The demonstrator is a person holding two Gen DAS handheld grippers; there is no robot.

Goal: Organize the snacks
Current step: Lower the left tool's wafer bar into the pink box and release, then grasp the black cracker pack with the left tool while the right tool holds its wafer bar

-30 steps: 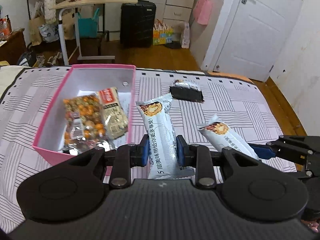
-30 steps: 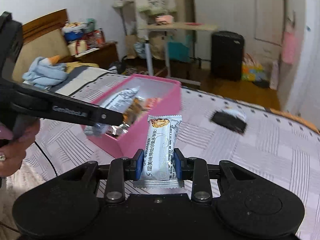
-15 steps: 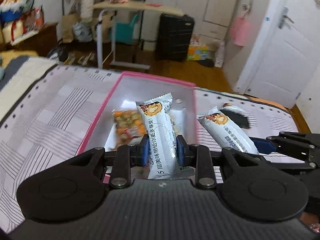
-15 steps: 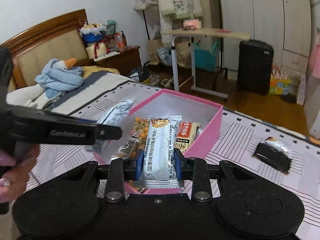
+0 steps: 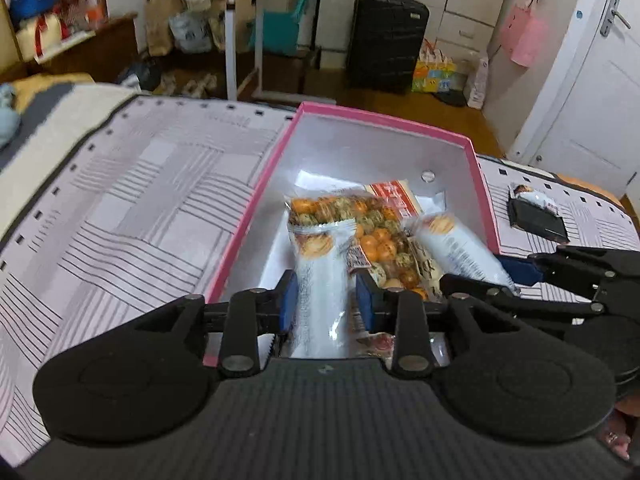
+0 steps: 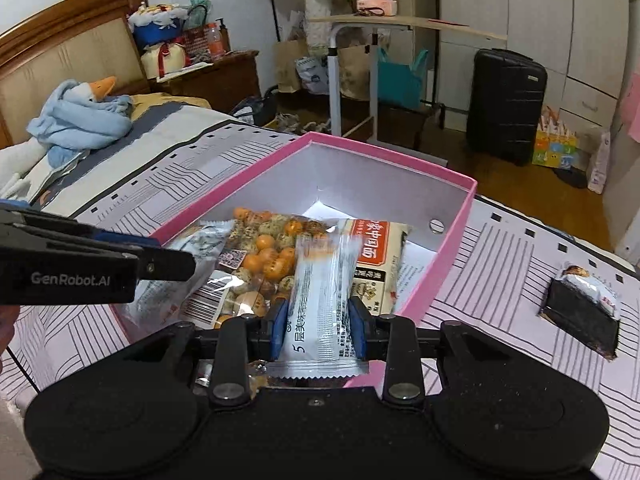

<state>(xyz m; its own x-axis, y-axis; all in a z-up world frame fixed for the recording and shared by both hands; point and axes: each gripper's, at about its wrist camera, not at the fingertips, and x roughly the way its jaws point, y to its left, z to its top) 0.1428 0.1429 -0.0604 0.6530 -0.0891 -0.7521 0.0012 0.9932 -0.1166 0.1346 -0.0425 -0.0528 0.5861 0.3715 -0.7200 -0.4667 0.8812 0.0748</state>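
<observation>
Jaws clamp wafer packs [image 5: 320,280], ends hidden

Counted: two white wafer packets [image 5: 320,280] [image 6: 322,300], one nut bag [image 6: 264,256], one beige packet [image 6: 374,258], one pink box [image 6: 440,280], one dark packet [image 6: 584,312], two grippers [image 5: 326,300] [image 6: 318,326].

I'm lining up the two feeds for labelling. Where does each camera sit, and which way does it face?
Left wrist: on the left gripper, looking along its fingers into the pink box toward the door; the right gripper reaches in from the right.
Right wrist: on the right gripper, facing the box and the headboard side; the left gripper enters from the left.
Shared: the box, the nut bag, both white packets, the dark snack, the suitcase.
</observation>
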